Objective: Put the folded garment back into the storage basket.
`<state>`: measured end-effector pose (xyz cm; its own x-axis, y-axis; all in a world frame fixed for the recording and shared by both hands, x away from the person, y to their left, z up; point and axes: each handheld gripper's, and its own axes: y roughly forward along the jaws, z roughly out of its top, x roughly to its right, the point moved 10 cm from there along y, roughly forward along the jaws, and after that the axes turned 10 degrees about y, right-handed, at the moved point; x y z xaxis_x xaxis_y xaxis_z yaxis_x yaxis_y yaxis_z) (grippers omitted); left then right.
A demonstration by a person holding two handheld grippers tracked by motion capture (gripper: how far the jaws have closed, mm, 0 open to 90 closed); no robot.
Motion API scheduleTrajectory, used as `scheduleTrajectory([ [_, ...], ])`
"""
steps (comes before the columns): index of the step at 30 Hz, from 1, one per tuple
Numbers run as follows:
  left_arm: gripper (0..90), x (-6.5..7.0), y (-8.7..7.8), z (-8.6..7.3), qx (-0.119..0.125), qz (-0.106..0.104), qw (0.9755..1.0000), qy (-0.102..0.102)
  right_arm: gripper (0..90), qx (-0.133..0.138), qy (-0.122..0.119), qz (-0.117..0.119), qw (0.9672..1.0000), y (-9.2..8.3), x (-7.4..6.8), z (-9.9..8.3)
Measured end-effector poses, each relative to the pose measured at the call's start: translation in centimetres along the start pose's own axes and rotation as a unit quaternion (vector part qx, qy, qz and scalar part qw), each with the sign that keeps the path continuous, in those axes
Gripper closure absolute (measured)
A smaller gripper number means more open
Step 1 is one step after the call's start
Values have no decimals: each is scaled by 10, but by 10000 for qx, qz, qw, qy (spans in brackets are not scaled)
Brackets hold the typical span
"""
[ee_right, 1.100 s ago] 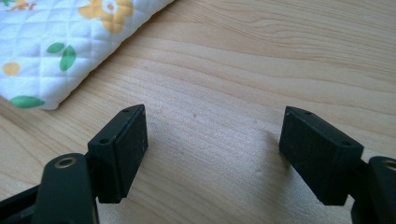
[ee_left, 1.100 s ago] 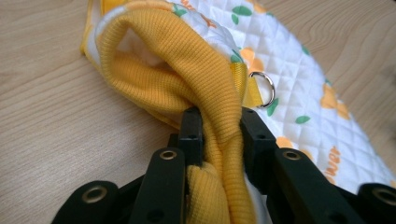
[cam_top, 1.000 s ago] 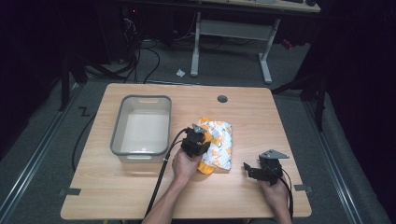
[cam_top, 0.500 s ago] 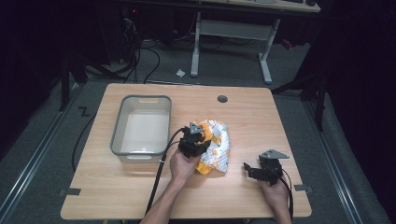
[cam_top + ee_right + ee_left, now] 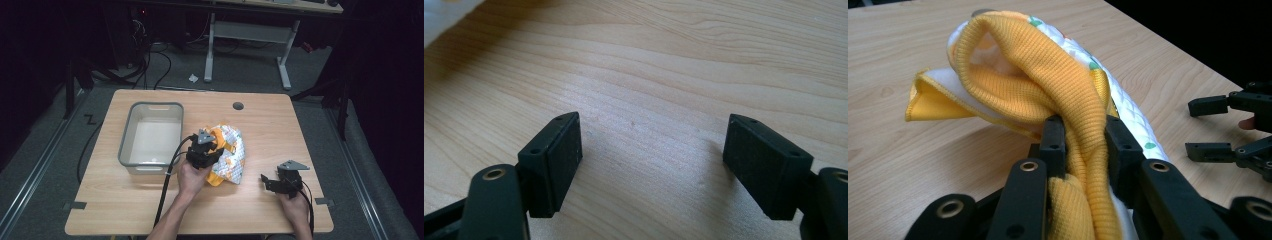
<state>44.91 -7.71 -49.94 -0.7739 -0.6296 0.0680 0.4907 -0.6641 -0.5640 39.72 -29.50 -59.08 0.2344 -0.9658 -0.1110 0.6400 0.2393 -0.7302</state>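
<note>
Wooden table (image 5: pixel 260 125) under me — my left gripper (image 5: pixel 1083 145) is clenched on the yellow ribbed edge of the quilted cloth (image 5: pixel 1048 65), bunched mid-table just right of the grey bin (image 5: pixel 150 137). Right gripper (image 5: pixel 651 165) is spread wide over bare wood, near right.

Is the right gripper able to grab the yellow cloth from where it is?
Probably yes: the right gripper is open, and bare table lies between it and the yellow cloth, which the left gripper already pinches.
</note>
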Motion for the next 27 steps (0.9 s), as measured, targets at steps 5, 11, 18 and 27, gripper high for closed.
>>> scheduleTrajectory([
  [5,738,-2,-8,3,89,-5,10000,-35,237,-1,3,0,10000,0,0,0],
  [11,738,-4,-17,6,183,-38,9998,-48,236,-2,4,2,10000,0,0,0],
  [18,738,-6,-25,8,277,-40,9996,-84,237,-1,3,3,10000,0,0,0],
  [27,738,-9,-41,20,451,-43,9990,-20,237,-3,5,2,10000,0,0,0],
])
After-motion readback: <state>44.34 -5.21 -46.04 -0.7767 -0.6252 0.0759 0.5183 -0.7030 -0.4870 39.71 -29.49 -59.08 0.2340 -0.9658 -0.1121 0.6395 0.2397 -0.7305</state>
